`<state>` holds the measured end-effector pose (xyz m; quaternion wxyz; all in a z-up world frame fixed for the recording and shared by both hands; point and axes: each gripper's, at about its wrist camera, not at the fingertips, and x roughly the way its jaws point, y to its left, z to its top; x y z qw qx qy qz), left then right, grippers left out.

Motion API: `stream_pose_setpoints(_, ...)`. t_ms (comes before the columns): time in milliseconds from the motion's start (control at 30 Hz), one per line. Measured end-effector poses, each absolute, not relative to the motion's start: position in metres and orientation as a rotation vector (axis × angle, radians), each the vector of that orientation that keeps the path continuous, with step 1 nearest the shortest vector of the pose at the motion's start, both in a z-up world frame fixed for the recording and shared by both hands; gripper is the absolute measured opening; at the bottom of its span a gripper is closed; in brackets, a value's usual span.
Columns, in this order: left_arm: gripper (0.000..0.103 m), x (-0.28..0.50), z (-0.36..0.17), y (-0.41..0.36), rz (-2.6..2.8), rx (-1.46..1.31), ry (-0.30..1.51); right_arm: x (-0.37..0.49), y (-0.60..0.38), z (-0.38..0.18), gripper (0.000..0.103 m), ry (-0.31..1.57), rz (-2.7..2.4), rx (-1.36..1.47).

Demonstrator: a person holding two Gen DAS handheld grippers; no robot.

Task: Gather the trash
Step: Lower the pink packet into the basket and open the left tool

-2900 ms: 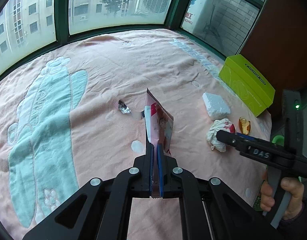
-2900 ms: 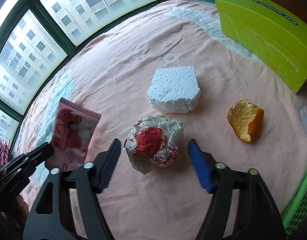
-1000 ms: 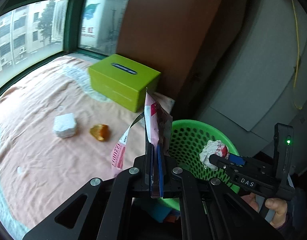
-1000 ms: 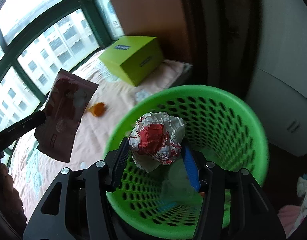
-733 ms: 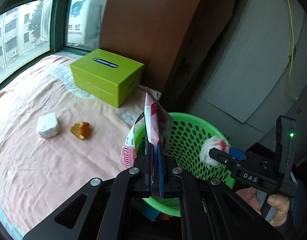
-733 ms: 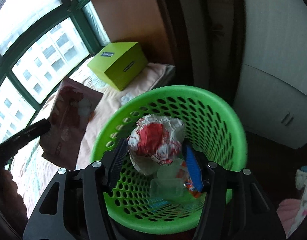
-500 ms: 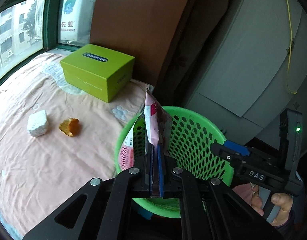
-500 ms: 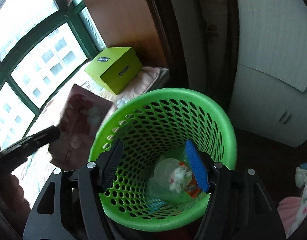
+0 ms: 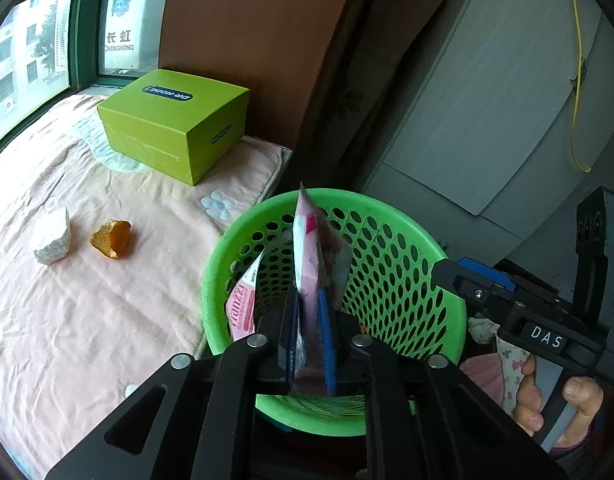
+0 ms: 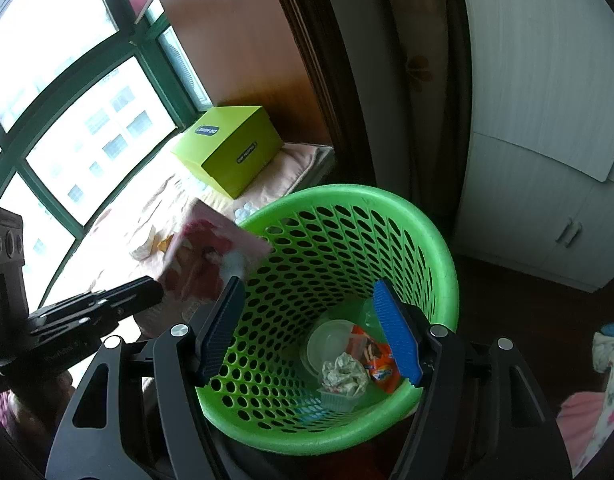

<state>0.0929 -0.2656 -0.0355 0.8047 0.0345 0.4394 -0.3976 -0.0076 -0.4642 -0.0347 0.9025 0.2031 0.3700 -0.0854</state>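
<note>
The green basket [image 10: 443, 248] is taken as the landmark here. Above its near rim, a pink snack wrapper [image 9: 307, 248] is held upright by the left hand-held gripper [image 9: 310, 328], whose jaws are clamped on the wrapper's lower edge. In the right wrist view the same wrapper [image 10: 211, 260] is seen just over the basket's left rim. The right hand-held gripper [image 10: 311, 328] is poised over the basket's mouth, its jaws spread wide apart with nothing between them. Down on the basket's floor, a crumpled red-and-white paper ball [image 10: 344, 372] is seen, touching an orange packet [image 10: 377, 360] and lying just beside a clear round lid [image 10: 327, 342]. To the left of the basket, on the pink blanket [image 9: 87, 300] of the bed, an orange peel [image 9: 111, 233] and a white foam chunk [image 9: 53, 236] are left lying near each other. Behind them, farther from the basket, a lime-green box [image 9: 175, 120] is seen resting on the blanket by the window.
</note>
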Motion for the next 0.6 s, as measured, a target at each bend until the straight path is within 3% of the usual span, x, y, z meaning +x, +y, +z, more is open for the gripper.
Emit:
stream_pose_setpoints(100,0.029,0.092,-0.036,-0.266,-0.851,0.076,0.939,-0.009,-0.464,-0.034,0.067,0.763,-0.176,0.423)
stream_pose_setpoints(600,0.048,0.108,-0.03,-0.216,-0.731,0.028,0.916,0.007,-0.441,-0.027,0.073,0.769,-0.12,0.39)
